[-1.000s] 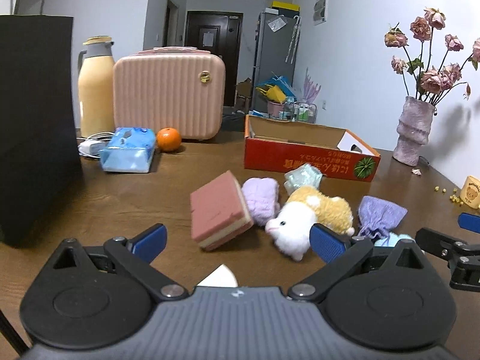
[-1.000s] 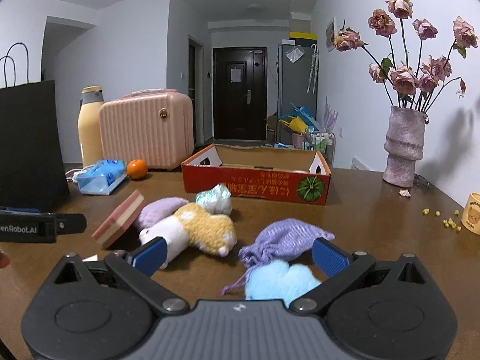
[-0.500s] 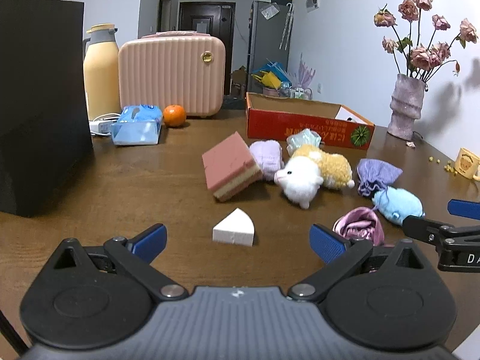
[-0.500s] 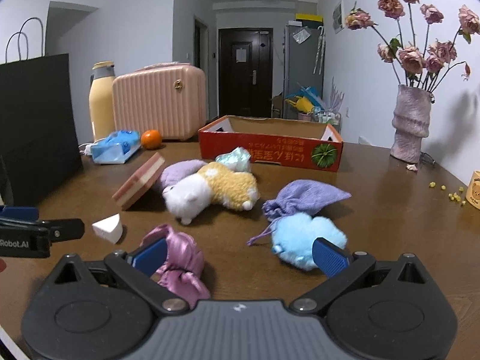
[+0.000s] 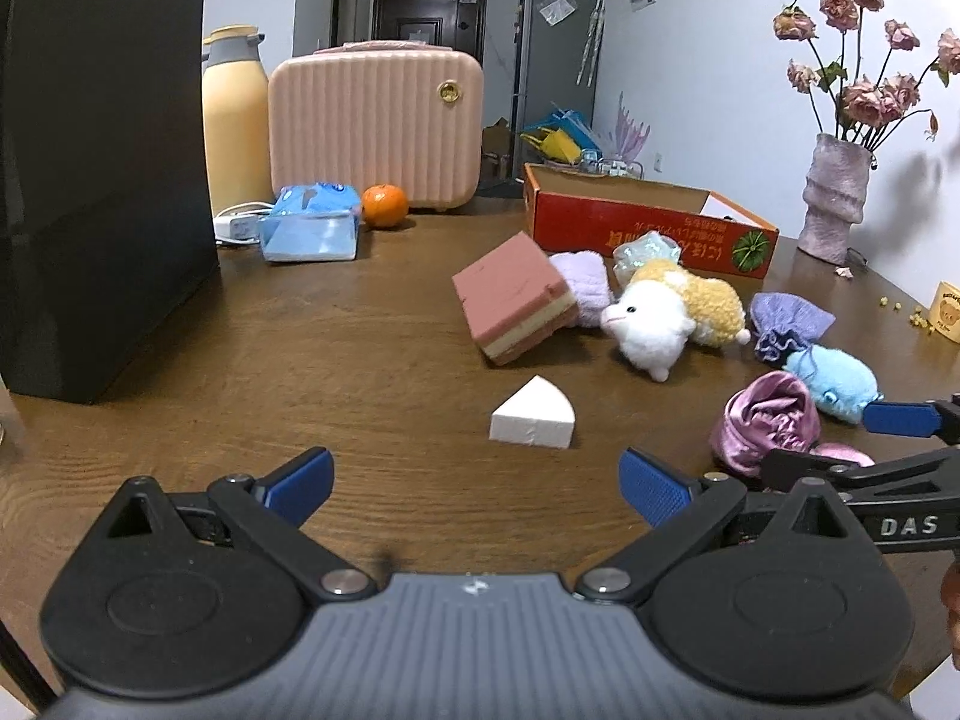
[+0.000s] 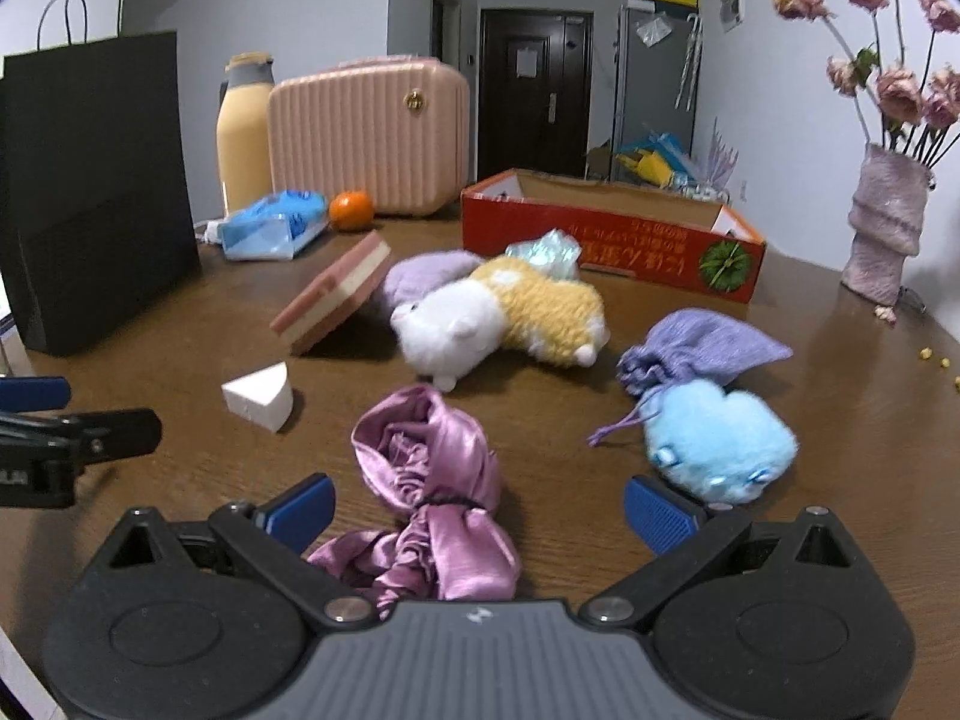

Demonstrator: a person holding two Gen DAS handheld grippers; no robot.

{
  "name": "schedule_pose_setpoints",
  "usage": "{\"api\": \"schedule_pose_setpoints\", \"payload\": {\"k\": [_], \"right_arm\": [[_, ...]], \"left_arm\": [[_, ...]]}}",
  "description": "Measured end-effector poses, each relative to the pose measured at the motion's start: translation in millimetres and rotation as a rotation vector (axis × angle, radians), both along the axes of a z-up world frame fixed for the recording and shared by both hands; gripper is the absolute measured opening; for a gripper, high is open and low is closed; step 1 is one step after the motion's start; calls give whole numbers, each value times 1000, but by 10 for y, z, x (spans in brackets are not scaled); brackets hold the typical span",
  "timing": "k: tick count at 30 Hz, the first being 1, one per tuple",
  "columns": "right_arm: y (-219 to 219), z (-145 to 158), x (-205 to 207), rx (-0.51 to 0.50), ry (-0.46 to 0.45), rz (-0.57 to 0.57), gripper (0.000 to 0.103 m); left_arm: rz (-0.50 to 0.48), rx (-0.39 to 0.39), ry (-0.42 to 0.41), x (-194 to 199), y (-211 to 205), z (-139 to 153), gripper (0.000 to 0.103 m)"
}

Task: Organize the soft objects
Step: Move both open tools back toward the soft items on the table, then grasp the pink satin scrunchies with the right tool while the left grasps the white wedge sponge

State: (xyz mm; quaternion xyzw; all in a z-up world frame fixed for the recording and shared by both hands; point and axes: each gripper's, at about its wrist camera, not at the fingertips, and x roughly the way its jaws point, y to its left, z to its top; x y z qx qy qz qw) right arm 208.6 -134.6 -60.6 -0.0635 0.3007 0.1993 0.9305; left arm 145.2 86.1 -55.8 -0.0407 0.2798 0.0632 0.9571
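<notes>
Soft items lie scattered on the brown table (image 5: 360,348). A white wedge sponge (image 5: 533,414) sits just ahead of my open left gripper (image 5: 477,489). Behind it lean a pink layered sponge (image 5: 516,297), a lilac cloth (image 5: 585,285) and a white-and-yellow plush (image 5: 675,315). A pink satin scrunchie cloth (image 6: 435,480) lies between the fingers of my open right gripper (image 6: 480,516), not clamped. To its right rest a light blue plush (image 6: 717,441) and a purple drawstring pouch (image 6: 699,348). A red cardboard box (image 6: 612,234) stands open behind them.
A black paper bag (image 5: 96,180) stands at the left. Behind are a yellow flask (image 5: 234,120), a pink case (image 5: 375,126), a blue tissue pack (image 5: 312,228) and an orange (image 5: 384,204). A vase of dried roses (image 6: 885,228) stands at the right.
Both grippers have pulled back toward the table's near edge. The white wedge sponge and the pink satin cloth have come into view. The objects themselves have not moved.
</notes>
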Motion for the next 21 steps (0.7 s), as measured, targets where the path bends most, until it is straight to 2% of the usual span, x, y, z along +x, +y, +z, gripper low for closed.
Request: {"api": "schedule_pose_setpoints", "payload": {"k": [6,11,13,19,21], "right_arm": [[71,-100,69,-10,32,5,91],[81,-112,94,7,41,15,72],[66,-112,109,27,51,23,54],[39,-116,123,45,55,28,37],[16,-111,124,53,53,26,35]], "left_arm": [[-4,-10,8,4,60,-45,103],[-13,-12,14,30,70,-72,103],[-13,-13,15,35,71,-82,103],[-16,-18,20,51,68,-97,103],[-19,-17,21,58,60,-102,103]]}}
